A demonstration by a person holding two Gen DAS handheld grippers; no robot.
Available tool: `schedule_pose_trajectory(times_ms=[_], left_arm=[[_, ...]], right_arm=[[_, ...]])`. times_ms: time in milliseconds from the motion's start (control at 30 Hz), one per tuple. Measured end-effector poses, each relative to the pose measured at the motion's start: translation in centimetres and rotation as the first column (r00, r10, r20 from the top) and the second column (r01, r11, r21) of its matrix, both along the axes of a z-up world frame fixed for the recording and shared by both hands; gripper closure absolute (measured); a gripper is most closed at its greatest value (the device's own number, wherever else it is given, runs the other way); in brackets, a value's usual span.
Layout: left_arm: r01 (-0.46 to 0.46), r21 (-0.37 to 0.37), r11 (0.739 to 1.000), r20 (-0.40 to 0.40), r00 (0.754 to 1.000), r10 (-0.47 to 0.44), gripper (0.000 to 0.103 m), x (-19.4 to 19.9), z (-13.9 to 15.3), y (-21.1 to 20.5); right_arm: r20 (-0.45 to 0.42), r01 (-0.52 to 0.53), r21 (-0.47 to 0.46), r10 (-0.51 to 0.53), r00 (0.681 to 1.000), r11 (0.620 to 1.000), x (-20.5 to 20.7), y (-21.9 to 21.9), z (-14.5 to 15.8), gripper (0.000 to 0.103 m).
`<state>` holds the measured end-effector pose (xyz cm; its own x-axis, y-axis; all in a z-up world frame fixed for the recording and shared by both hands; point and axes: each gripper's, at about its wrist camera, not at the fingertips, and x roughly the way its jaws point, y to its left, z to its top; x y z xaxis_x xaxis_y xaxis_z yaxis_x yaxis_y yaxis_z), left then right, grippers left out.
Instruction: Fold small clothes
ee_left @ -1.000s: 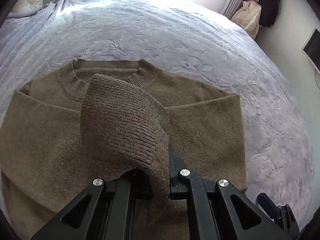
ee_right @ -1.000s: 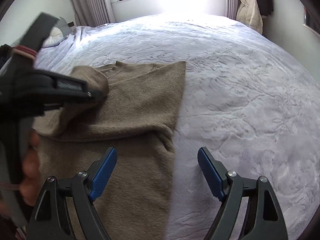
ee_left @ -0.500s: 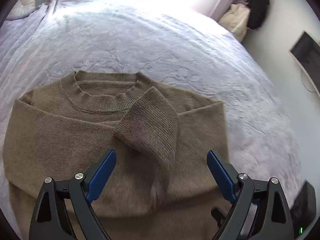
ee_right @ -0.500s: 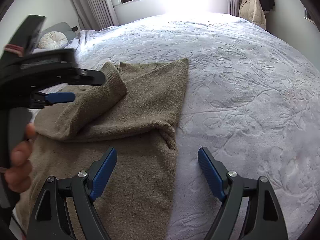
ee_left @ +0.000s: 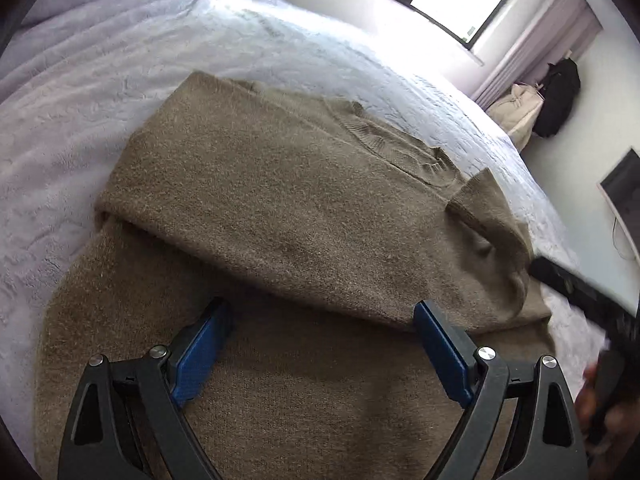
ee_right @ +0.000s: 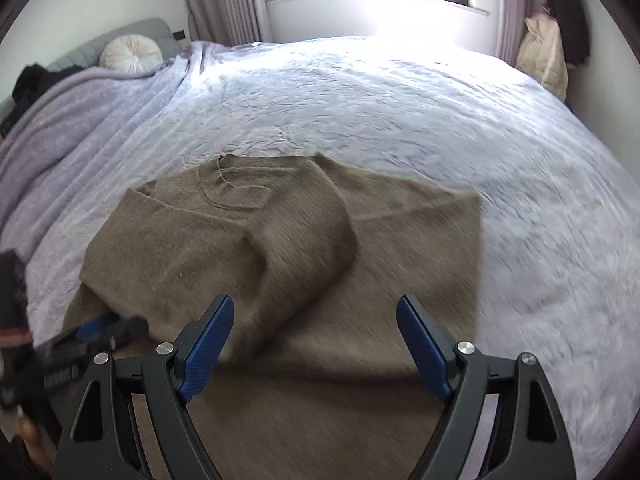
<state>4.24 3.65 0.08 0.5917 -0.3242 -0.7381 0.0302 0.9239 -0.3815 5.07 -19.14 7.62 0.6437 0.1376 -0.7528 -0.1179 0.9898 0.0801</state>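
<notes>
A brown knit sweater [ee_left: 280, 208] lies on the bed with both sleeves folded across its front; it also shows in the right wrist view [ee_right: 280, 248]. The folded sleeve's cuff [ee_left: 492, 216] rests near the sweater's right side. My left gripper [ee_left: 320, 344] is open and empty, low over the sweater's lower left part. My right gripper [ee_right: 316, 340] is open and empty above the sweater's lower middle. The left gripper also appears blurred at the lower left of the right wrist view [ee_right: 96, 332]. The right gripper shows at the right edge of the left wrist view [ee_left: 592, 300].
The bed has a pale lavender embossed cover [ee_right: 400, 112]. A round white cushion [ee_right: 130, 52] sits at the headboard. A cream bag [ee_right: 544, 52] and a dark coat [ee_right: 568, 12] are by the far wall under the window.
My left gripper let go of the sleeve cuff, which now lies across the sweater's front, and moved left and back. My right gripper swung left over the sweater.
</notes>
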Motion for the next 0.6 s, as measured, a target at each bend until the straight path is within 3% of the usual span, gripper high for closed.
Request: schedule_pose_trajectory(times_ms=[100, 167, 200, 233, 300, 367, 533, 600], left_arm=[[0.048, 0.131, 0.990, -0.003, 0.999, -0.048, 0.001, 0.2, -0.3, -2.2], [0.057, 0.193, 0.979, -0.006, 0.998, -0.057, 0.001, 0.1, -0.3, -3.1], [0.058, 0.194, 0.979, -0.002, 0.998, -0.059, 0.001, 0.0, -0.3, -3.1], [0.057, 0.180, 0.982, 0.003, 0.998, -0.059, 0.001, -0.1, -0.2, -2.9], [0.054, 0.158, 0.986, 0.013, 0.998, -0.057, 0.001, -0.3, -0.4, -2.5], [0.050, 0.152, 0.987, 0.023, 0.998, -0.054, 0.001, -0.7, -0.4, -2.1], [0.047, 0.155, 0.987, 0.029, 0.998, -0.052, 0.001, -0.4, -0.6, -2.6], [0.046, 0.147, 0.988, 0.031, 0.998, -0.051, 0.001, -0.4, -0.6, -2.4]], right_arm=[[-0.042, 0.008, -0.101, -0.013, 0.999, 0.995, 3.3, 3.1, -0.9, 0.018], [-0.086, 0.017, -0.164, -0.032, 0.996, 0.986, 4.8, 3.8, -2.3, 0.039], [-0.114, 0.042, -0.177, -0.063, 0.991, 0.983, 5.2, 3.4, -2.8, 0.064], [-0.139, 0.082, -0.151, -0.104, 0.985, 0.985, 5.2, 2.2, -3.1, 0.066], [-0.146, 0.160, -0.038, -0.164, 0.976, 0.986, 4.1, -0.8, -2.9, 0.065], [-0.131, 0.234, 0.013, -0.231, 0.964, 0.972, 2.0, -4.1, -2.6, 0.055], [-0.090, 0.368, -0.004, -0.367, 0.926, 0.930, -2.7, -9.4, -1.0, 0.042], [-0.066, 0.359, 0.014, -0.357, 0.932, 0.933, -3.7, -9.3, 0.0, 0.039]])
